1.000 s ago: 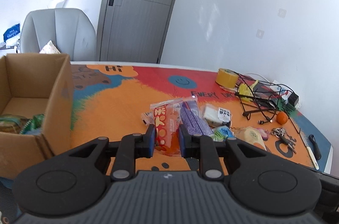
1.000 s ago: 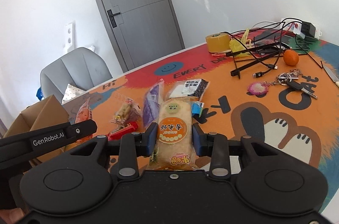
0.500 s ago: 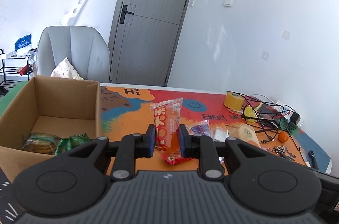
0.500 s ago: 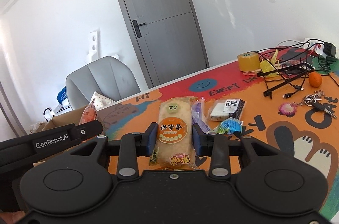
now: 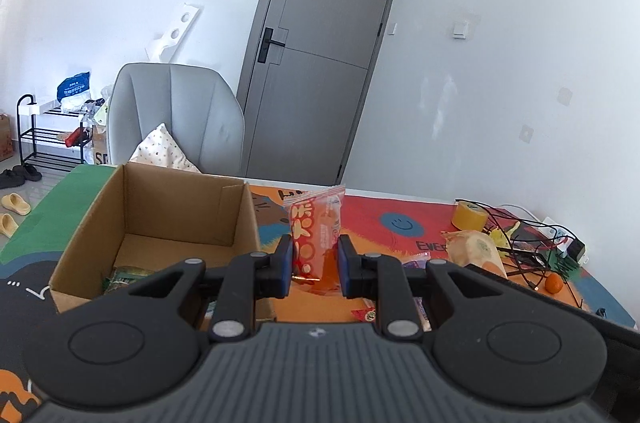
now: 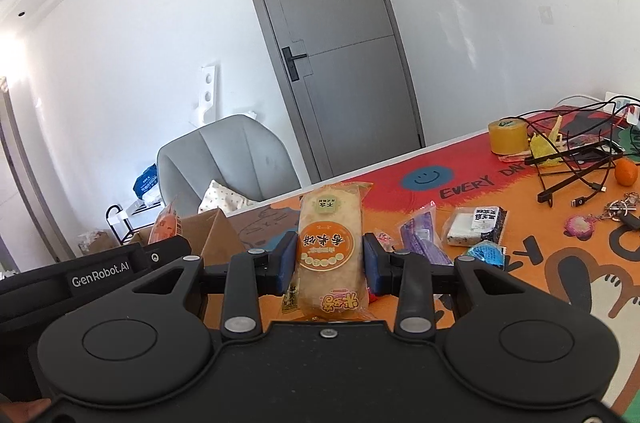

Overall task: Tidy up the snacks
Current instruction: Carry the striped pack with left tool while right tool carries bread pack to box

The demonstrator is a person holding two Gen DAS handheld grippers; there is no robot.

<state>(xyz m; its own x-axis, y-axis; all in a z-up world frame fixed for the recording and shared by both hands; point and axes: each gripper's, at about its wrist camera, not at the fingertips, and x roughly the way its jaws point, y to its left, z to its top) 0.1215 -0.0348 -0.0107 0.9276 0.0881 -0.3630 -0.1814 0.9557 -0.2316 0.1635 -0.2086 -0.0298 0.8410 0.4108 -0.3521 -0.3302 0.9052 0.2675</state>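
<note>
Some packets are lodged in the cardboard box [image 5: 160,219]; the left tongs [image 5: 314,261] are clamped on an orange sausage packet [image 5: 316,235], the right tongs [image 6: 329,263] on a rice-cracker packet [image 6: 330,247], while several snacks [image 6: 476,223] are left on the bench [image 6: 560,263].

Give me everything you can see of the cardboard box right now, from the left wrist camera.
The cardboard box is plain brown corrugated card, open-topped, with no flaps visible, standing upright on the colourful table mat near its left edge. Its inner walls are bare, and one inner corner shows a fold seam. On the floor of the box, at the near side, lie green snack packets, partly hidden by the left tongs. Nothing grips the box; the tongs hold an orange-red snack packet just to its right.
</note>
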